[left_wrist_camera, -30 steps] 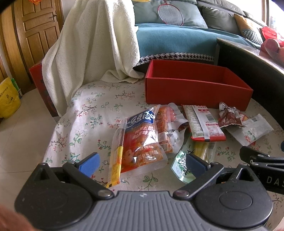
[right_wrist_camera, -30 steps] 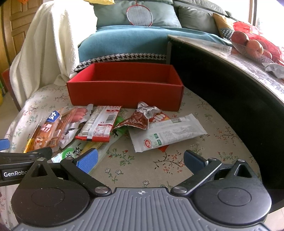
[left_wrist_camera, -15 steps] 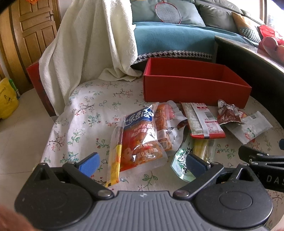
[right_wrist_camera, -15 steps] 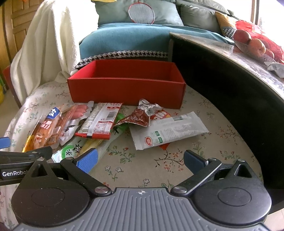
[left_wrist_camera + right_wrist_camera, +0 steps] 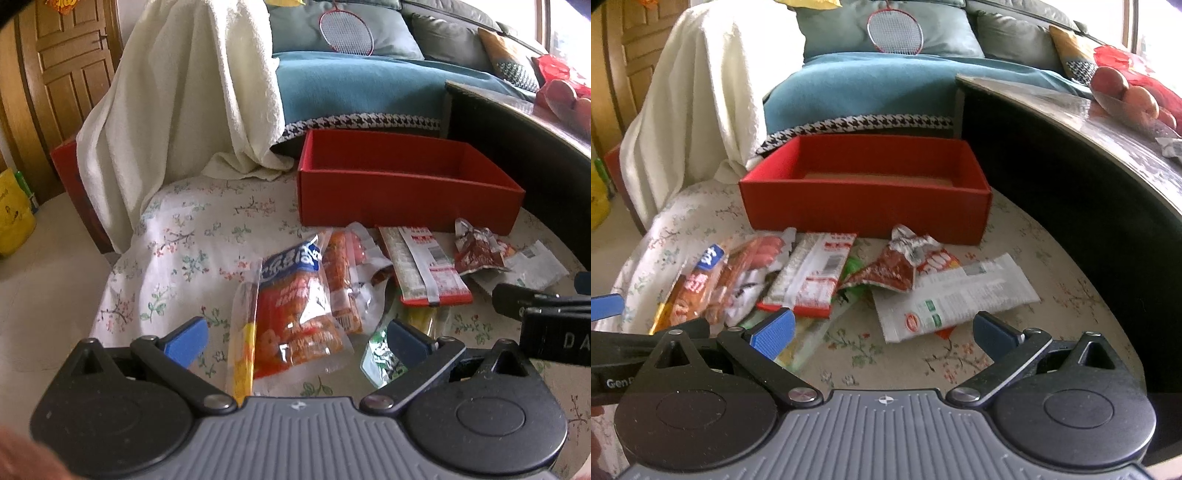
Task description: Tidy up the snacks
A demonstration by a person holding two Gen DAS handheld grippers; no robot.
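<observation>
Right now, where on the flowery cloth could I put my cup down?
Left of the orange sausage bag, toward the white towel, the cloth is bare. So is the strip between the white wrapper and the dark table. In front of the red box it is crowded.

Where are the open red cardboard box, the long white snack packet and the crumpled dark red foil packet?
open red cardboard box (image 5: 864, 206): right wrist view, front wall.
long white snack packet (image 5: 960, 299): right wrist view, middle of wrapper.
crumpled dark red foil packet (image 5: 892, 271): right wrist view, flat body below crimped top.
</observation>
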